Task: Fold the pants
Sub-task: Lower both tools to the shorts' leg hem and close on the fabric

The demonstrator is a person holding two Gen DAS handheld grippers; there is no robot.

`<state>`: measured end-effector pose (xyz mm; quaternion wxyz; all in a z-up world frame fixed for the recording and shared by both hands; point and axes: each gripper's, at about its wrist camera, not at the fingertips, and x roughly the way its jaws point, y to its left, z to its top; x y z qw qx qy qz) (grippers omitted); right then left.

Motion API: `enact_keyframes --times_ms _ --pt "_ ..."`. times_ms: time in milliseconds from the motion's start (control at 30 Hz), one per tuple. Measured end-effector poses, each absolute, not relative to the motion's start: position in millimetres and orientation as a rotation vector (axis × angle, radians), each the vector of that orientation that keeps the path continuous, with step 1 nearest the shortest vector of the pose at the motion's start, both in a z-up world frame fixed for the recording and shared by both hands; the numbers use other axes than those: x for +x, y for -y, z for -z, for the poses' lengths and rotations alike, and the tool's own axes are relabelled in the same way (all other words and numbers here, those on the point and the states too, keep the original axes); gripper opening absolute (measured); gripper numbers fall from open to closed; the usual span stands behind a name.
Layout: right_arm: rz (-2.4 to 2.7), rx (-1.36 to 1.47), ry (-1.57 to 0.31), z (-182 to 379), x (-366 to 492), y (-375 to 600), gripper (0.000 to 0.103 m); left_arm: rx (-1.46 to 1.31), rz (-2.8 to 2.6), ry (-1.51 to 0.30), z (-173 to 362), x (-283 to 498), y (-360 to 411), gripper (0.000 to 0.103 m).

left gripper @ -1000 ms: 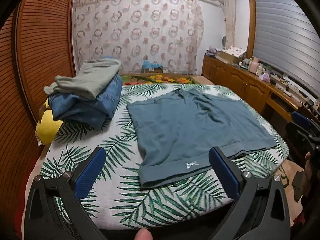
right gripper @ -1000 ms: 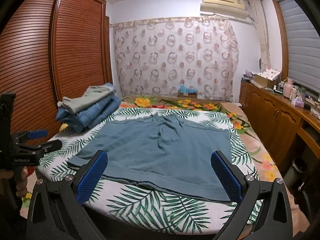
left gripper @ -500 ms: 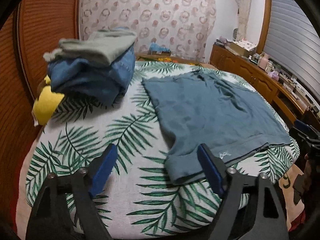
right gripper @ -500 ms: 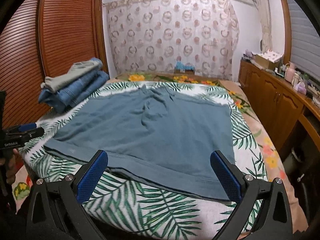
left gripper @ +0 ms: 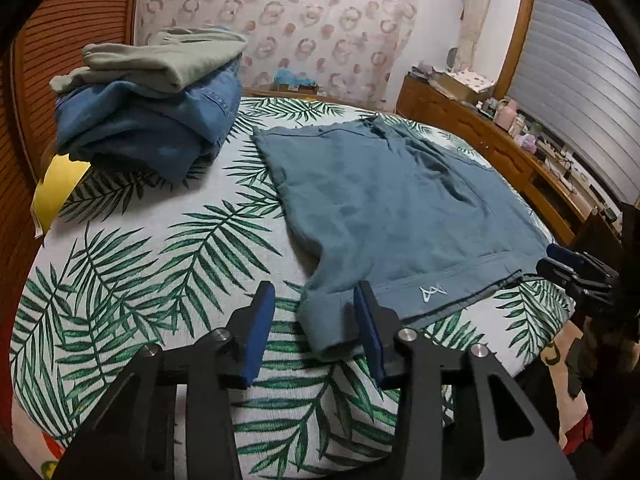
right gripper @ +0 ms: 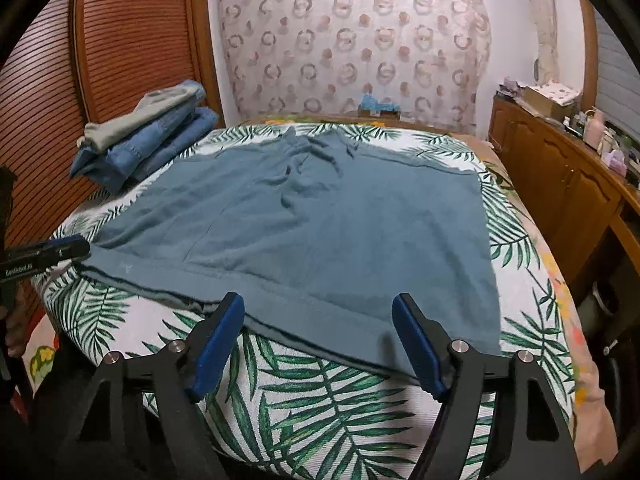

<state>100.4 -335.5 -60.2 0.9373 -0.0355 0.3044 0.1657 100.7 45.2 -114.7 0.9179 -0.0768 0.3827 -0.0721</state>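
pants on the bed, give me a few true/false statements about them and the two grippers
1. The teal pants lie spread flat on the leaf-print bed. True.
2. The left gripper is shut on the hem. False: its jaws are open around the near corner.
3. The right gripper is open at the near hem. True.
4. The folded clothes pile sits on the pants. False: it lies apart, beside them.
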Motion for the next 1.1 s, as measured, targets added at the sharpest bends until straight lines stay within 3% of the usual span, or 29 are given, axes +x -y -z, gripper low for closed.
enact_keyframes --times_ms 233,433,733,900,1100 --pt "-0.355 -0.069 -0.619 55 94 341 0.078 -0.067 0.131 -0.817 121 111 -36 0.042" --pt "-0.357 -0.071 -0.604 58 96 348 0.074 -0.076 0.175 -0.807 119 118 -35 0.010" --pt "-0.339 -0.062 -0.587 60 97 355 0.067 -0.099 0.269 -0.735 89 119 -19 0.008" --pt "-0.337 -0.045 -0.569 59 92 363 0.049 -0.080 0.343 -0.715 71 126 8 0.007" --pt "-0.321 -0.042 -0.572 57 91 367 0.046 -0.069 0.428 -0.699 52 135 40 0.007"
